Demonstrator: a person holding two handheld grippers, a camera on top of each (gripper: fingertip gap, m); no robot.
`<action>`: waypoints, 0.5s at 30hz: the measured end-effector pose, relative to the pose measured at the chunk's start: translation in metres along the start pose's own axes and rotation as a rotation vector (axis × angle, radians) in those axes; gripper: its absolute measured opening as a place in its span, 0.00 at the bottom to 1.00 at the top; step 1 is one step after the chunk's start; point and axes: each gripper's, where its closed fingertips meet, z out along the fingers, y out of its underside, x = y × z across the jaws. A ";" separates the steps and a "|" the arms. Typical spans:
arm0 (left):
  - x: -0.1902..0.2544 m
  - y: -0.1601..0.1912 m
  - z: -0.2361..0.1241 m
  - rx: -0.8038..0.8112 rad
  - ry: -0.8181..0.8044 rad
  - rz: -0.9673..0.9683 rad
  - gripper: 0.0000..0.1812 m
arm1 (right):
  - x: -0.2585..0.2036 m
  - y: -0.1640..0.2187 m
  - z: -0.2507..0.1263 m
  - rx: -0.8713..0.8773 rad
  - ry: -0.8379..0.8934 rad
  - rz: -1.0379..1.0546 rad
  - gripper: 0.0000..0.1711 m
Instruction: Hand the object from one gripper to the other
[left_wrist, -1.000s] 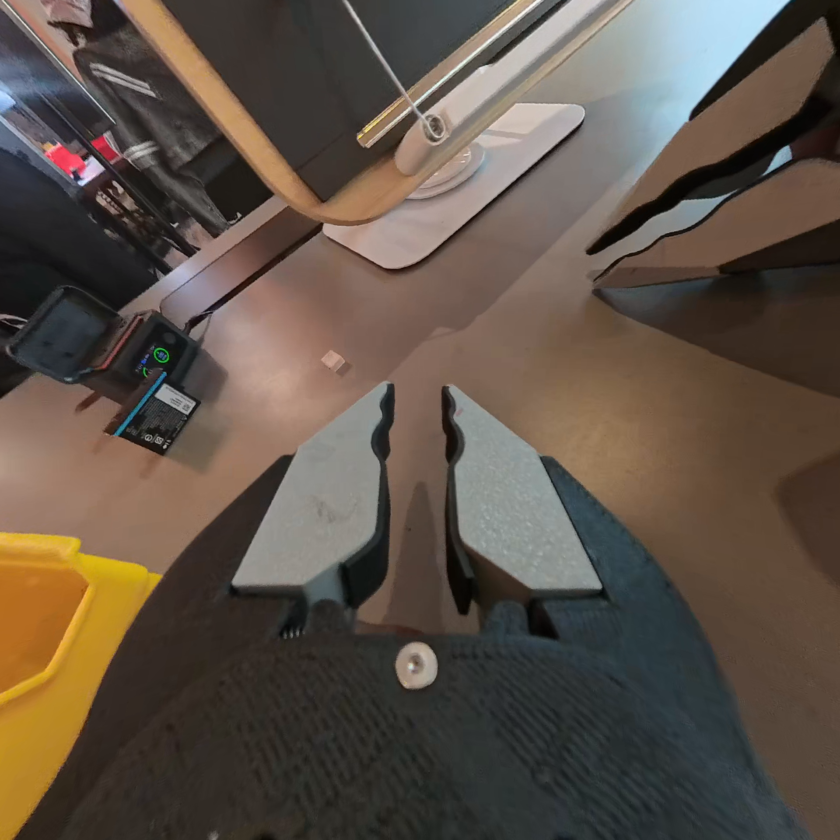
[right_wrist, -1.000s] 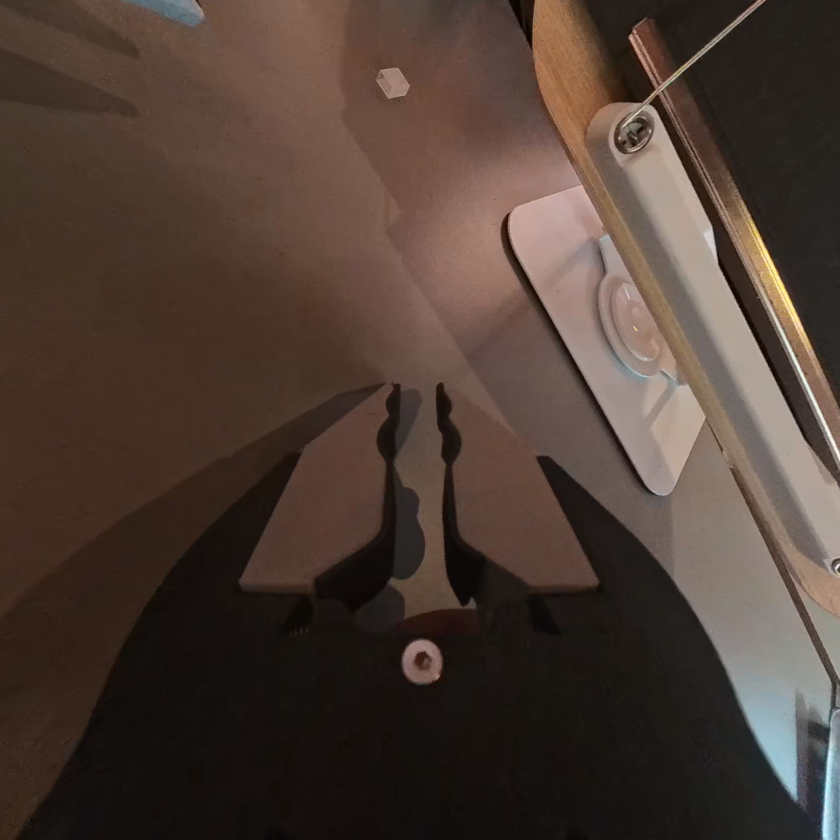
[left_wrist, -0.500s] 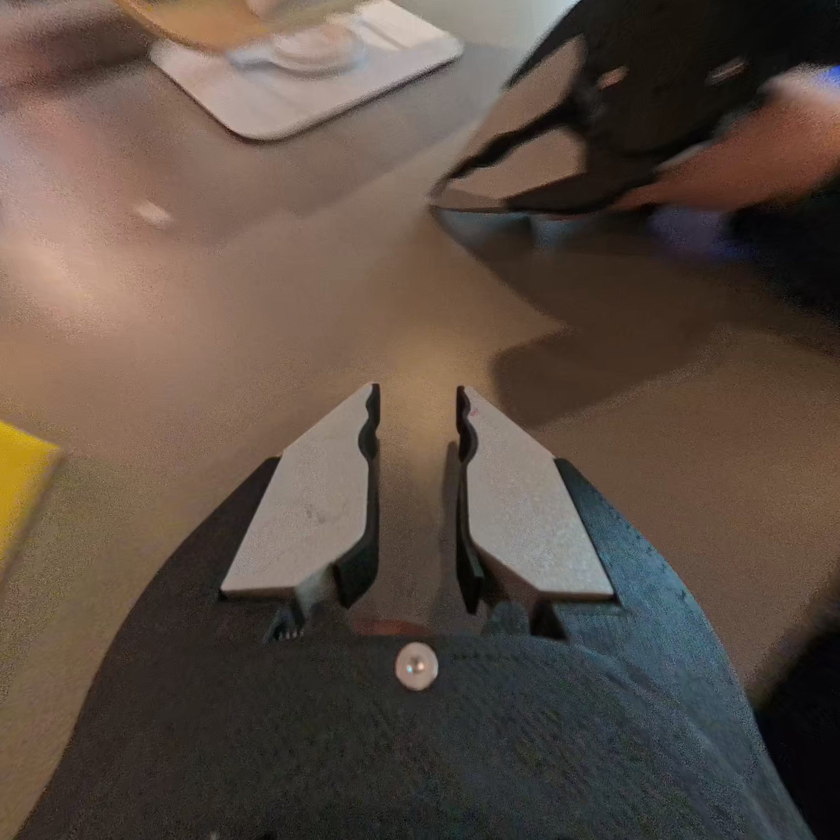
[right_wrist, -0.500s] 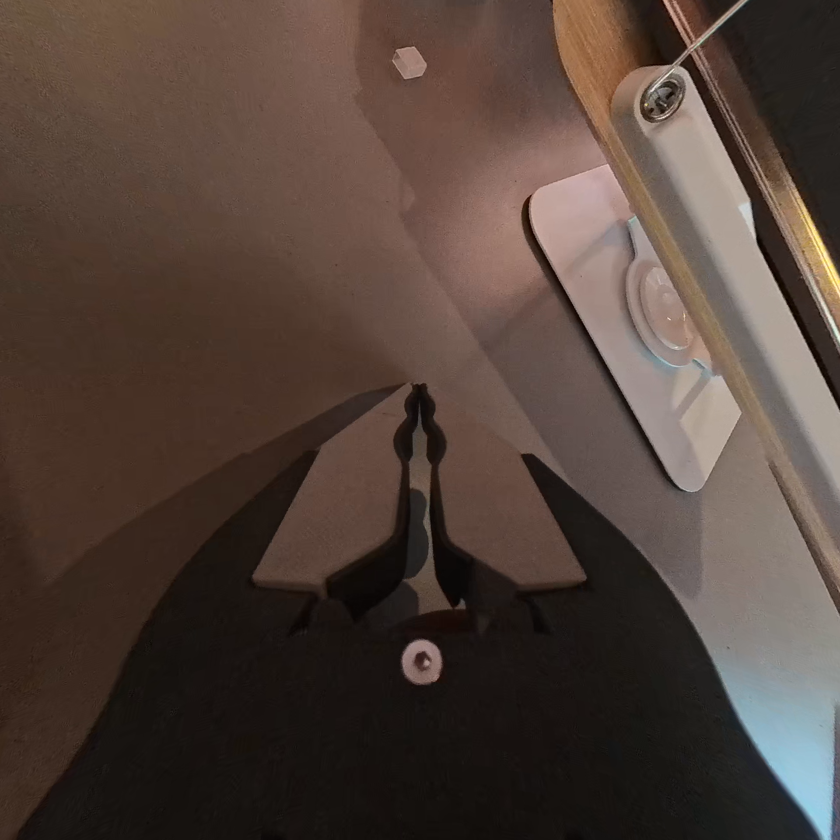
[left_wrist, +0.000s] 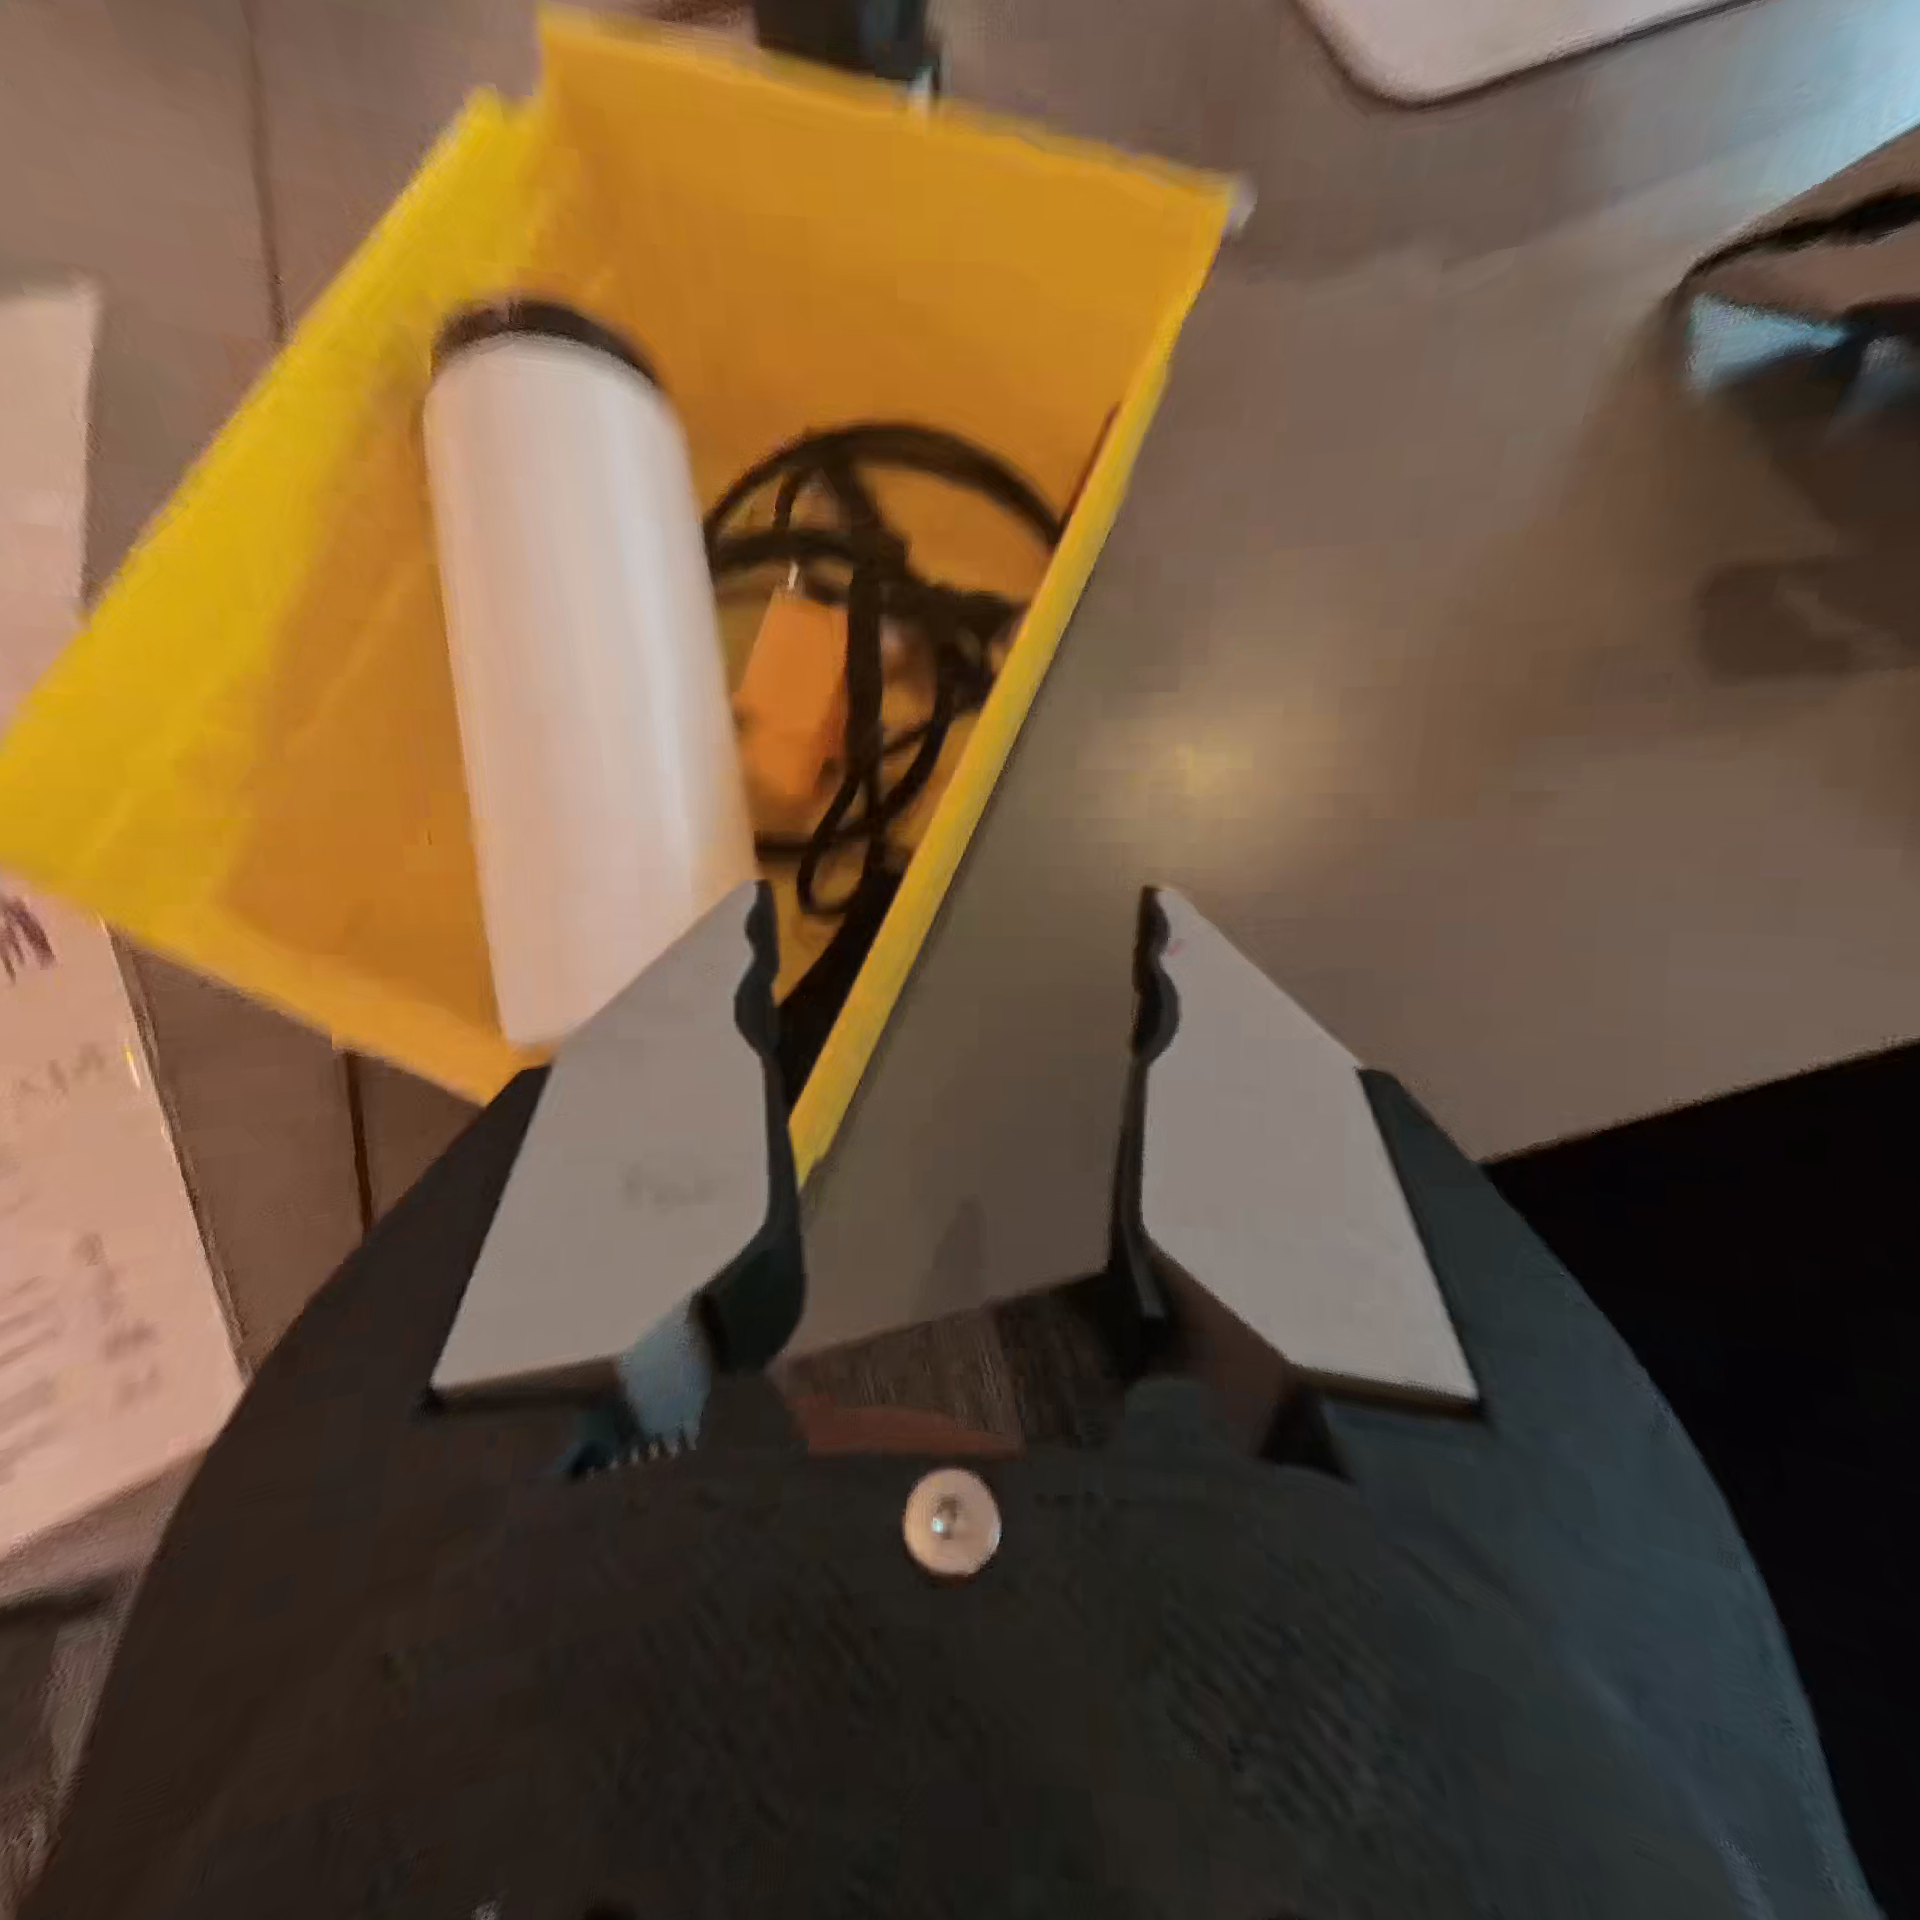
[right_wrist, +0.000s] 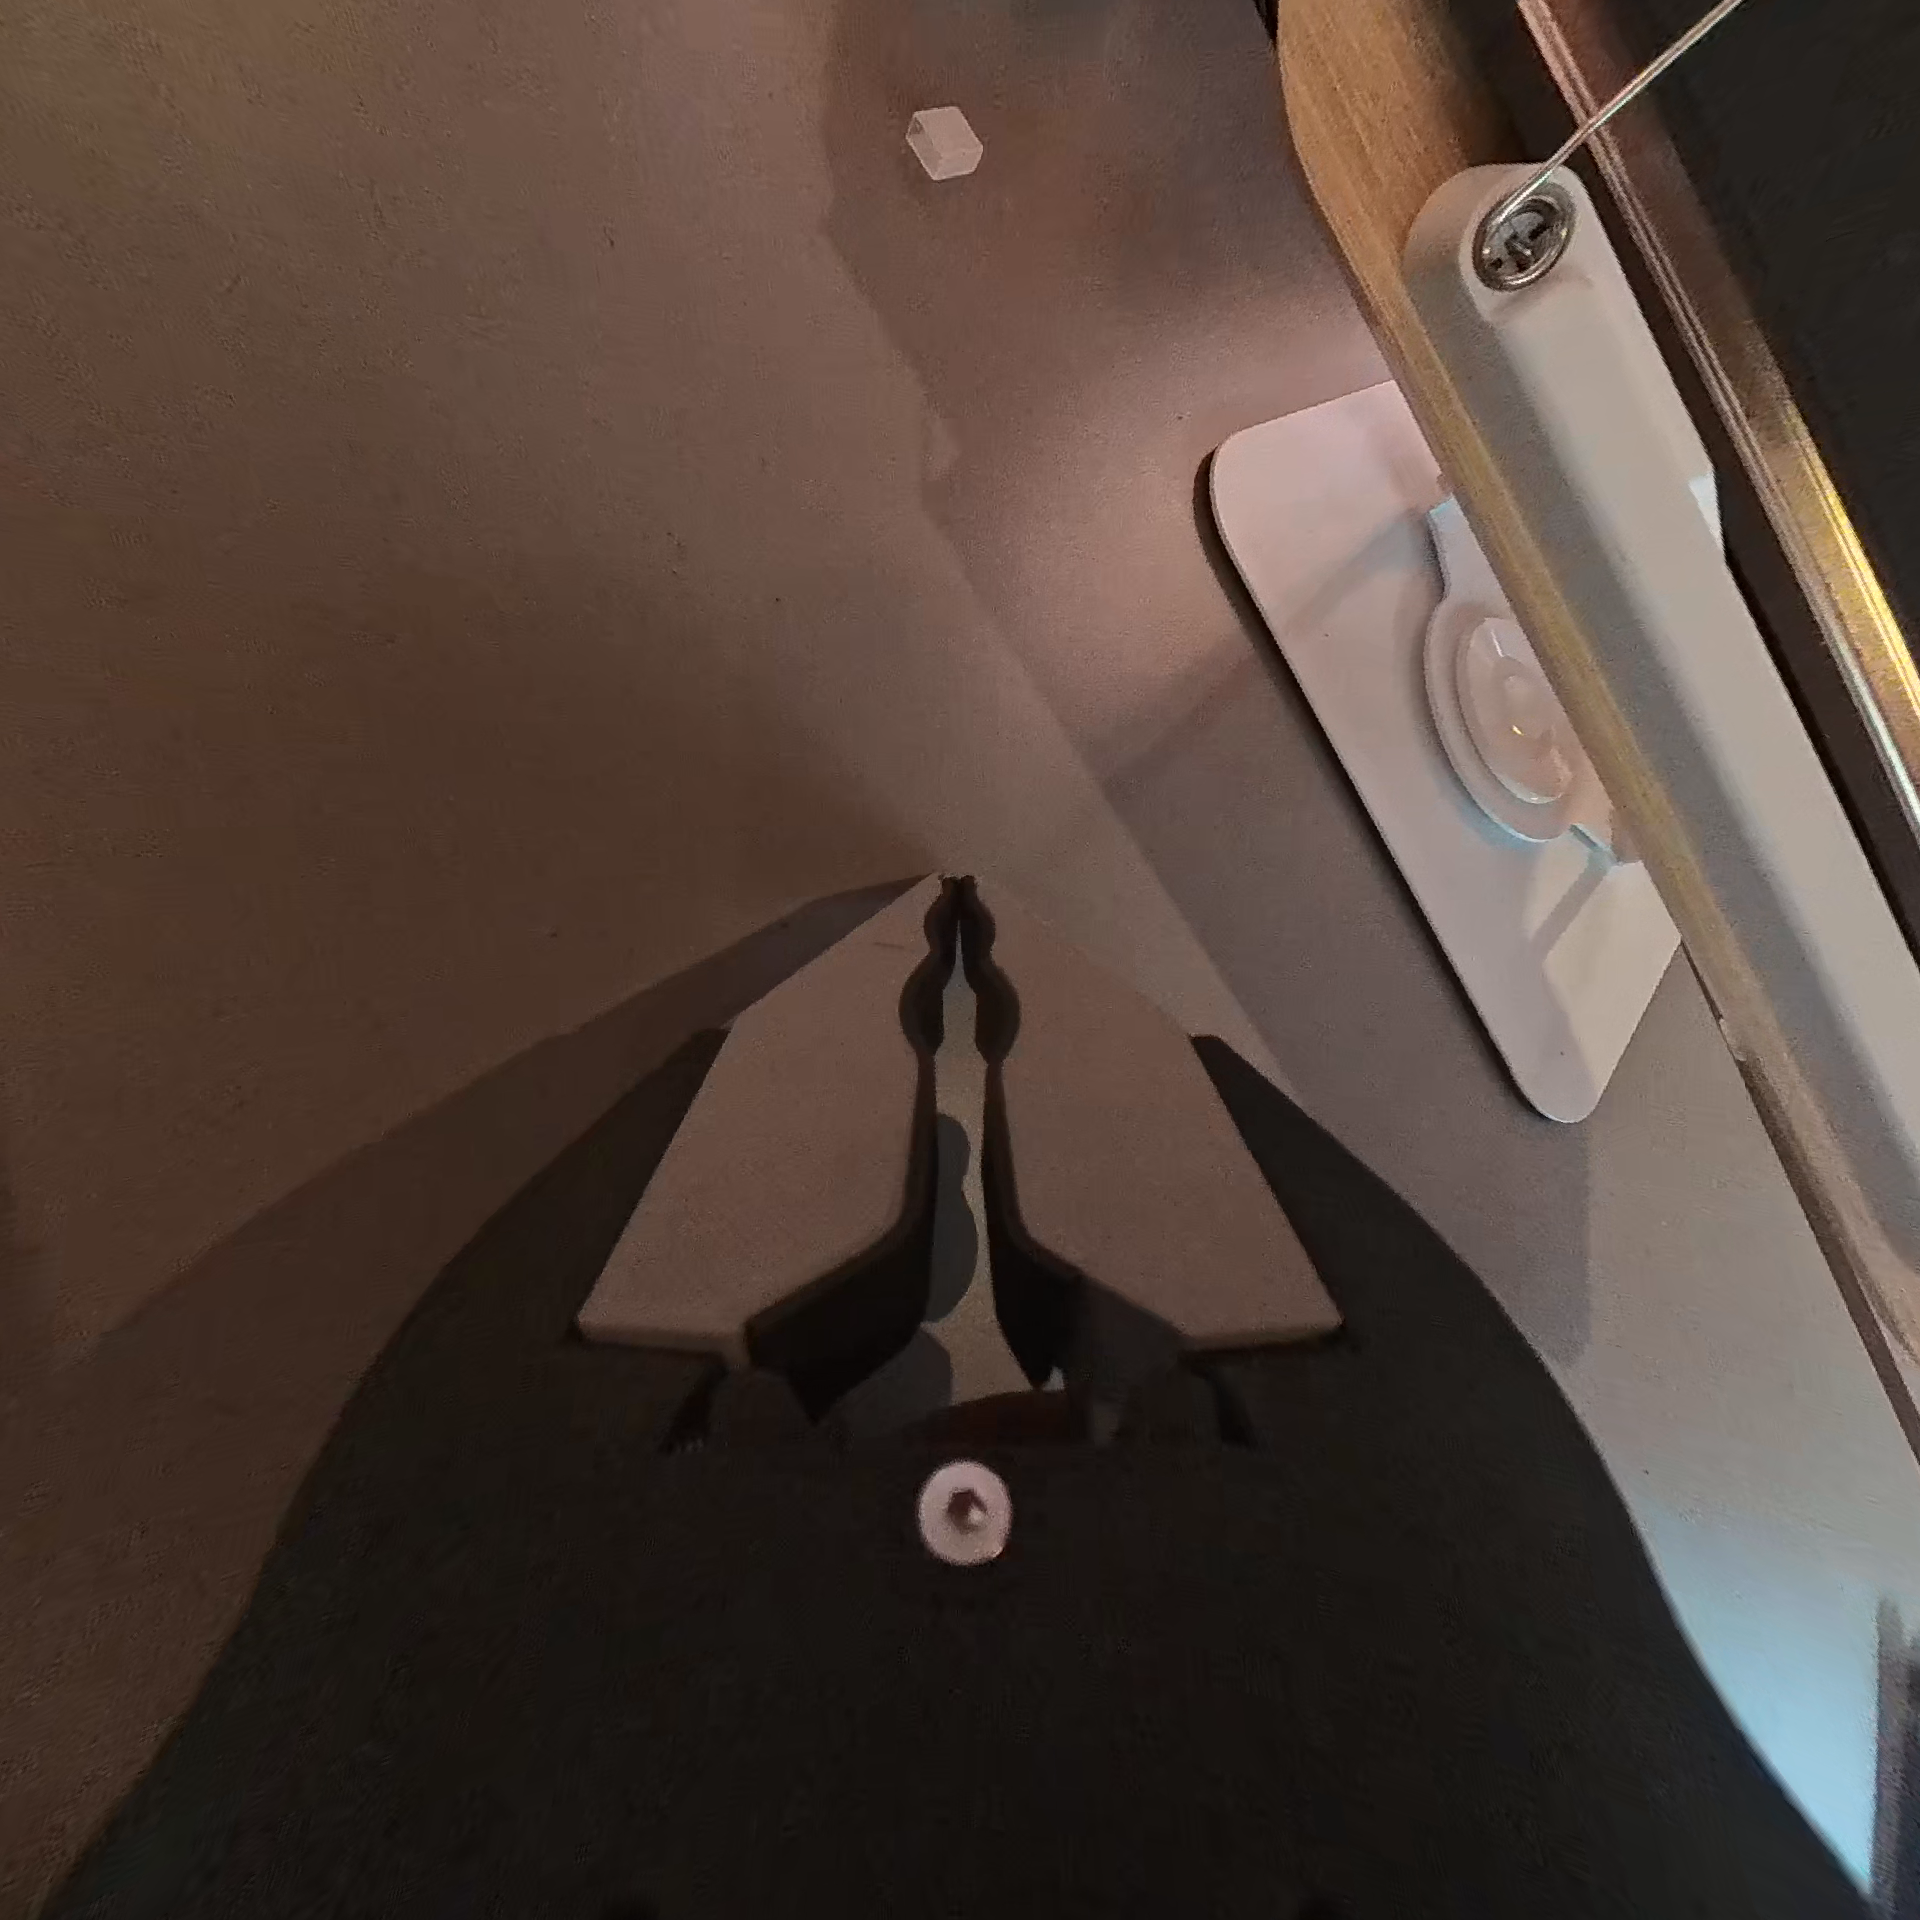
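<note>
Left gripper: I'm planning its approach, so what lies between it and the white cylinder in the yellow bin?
In the left wrist view, nothing separates the open left gripper from the white cylinder; its left fingertip already overlaps it.

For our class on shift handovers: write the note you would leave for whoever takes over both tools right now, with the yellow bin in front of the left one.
Left tool: open, empty, above the near corner of the yellow bin.
Right tool: shut on nothing, low over the table, near the white base.
Things: a white cylinder lies in the bin beside a tangle of black cable. A small clear cube sits on the table ahead of the right tool.
Done: nothing picked up.
Left: grasp the object, probably the cylinder, with the left tool, bring the tools together, and pass it to the right one.
</note>
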 end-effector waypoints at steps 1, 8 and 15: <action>-0.009 0.014 0.001 -0.051 0.021 -0.035 0.40 | 0.000 0.000 0.000 -0.001 -0.002 0.005 0.00; -0.006 0.057 0.035 -0.088 0.047 -0.046 0.22 | 0.004 0.004 -0.001 -0.015 0.002 0.048 0.00; 0.091 0.033 0.016 0.071 0.256 0.062 0.34 | 0.004 0.006 -0.003 -0.017 0.003 0.048 0.00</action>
